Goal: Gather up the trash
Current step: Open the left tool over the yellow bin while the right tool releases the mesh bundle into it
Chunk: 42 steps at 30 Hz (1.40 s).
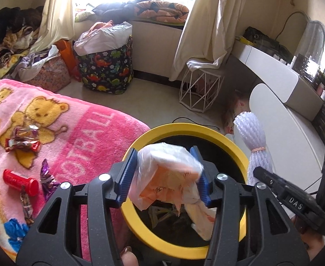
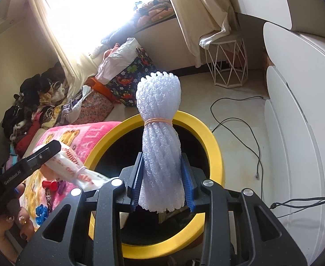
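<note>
My left gripper (image 1: 163, 175) is shut on a crumpled white and orange plastic bag (image 1: 167, 177), held over the open mouth of a bin with a yellow rim (image 1: 184, 130). My right gripper (image 2: 162, 184) is shut on a bundle of white foam netting (image 2: 159, 119) tied with a rubber band, above the same bin (image 2: 213, 141). The netting also shows in the left wrist view (image 1: 253, 137), and the bag in the right wrist view (image 2: 73, 166). Candy wrappers (image 1: 22, 141), a red tube (image 1: 20, 178) and a purple wrapper (image 1: 48, 177) lie on the pink blanket (image 1: 91, 137).
A dinosaur-print laundry basket (image 1: 106, 66) and a white wire stool (image 1: 199, 88) stand on the floor beyond. A white desk (image 1: 280, 119) runs along the right. Cables (image 2: 235, 119) lie on the floor. Clothes are piled at the left (image 1: 9, 42).
</note>
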Each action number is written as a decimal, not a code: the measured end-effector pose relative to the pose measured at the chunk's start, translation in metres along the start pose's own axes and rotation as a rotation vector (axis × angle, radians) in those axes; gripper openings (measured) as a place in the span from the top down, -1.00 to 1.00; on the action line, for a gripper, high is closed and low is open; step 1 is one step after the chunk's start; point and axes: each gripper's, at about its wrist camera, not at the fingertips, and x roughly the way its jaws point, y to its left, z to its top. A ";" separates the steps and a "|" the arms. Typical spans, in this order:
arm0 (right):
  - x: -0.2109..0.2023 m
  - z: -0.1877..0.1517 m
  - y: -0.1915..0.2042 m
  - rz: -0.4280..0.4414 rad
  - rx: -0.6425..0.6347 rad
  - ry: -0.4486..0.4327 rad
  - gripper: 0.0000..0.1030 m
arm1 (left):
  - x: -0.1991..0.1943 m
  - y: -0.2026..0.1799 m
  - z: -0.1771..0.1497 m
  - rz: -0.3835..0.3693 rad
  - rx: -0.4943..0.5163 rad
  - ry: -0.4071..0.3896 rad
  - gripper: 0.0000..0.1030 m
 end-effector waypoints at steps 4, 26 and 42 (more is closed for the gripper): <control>0.000 0.000 -0.004 -0.009 0.019 -0.003 -0.07 | -0.003 0.004 0.001 -0.024 -0.040 -0.006 -0.49; -0.025 0.000 0.028 -0.016 -0.049 -0.103 -0.57 | -0.064 0.031 -0.005 0.008 -0.093 -0.106 -0.78; -0.043 -0.003 0.077 0.041 -0.154 -0.165 -0.63 | -0.105 0.063 -0.011 0.075 -0.106 -0.185 -0.78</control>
